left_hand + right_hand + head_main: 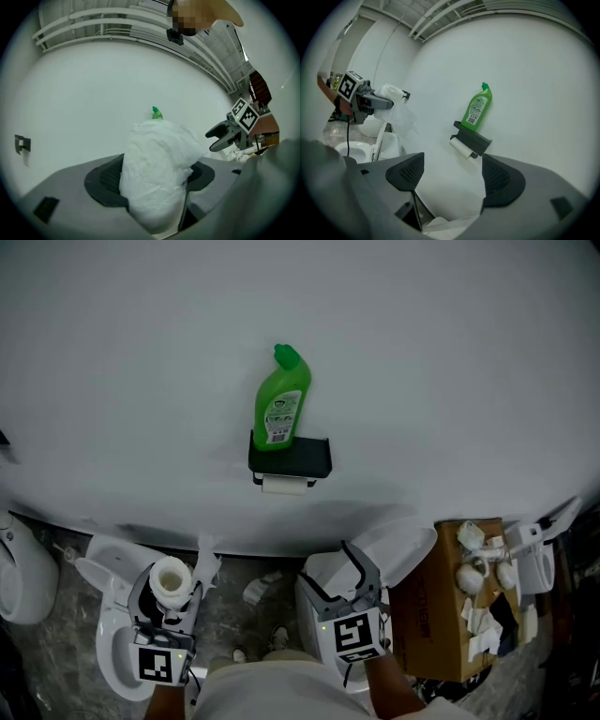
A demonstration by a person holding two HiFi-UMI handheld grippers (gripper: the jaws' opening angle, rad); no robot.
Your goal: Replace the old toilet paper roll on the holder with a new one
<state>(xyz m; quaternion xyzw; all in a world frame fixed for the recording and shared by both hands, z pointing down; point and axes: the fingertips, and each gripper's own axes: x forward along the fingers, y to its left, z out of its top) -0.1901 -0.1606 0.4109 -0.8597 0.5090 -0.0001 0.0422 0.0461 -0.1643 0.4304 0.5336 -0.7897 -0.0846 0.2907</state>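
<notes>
**While removal is pending: status report**

As the head view shows, the holder [314,457] carries a green bottle [281,399] on top and the old roll [285,486], nearly spent, just beneath. Well apart from the holder, low to its left, the left tool [173,594] is clamped on the new roll [172,576]; low to its right, the right tool [328,566].

Left gripper view: both pads press the crumpled white roll.

Right gripper view: jaws apart, nothing between, holder ahead beyond the gap.

Judgement: removal comes first. The right tool must reach the old roll, close on it and draw it off, clear of the bottle.
</notes>
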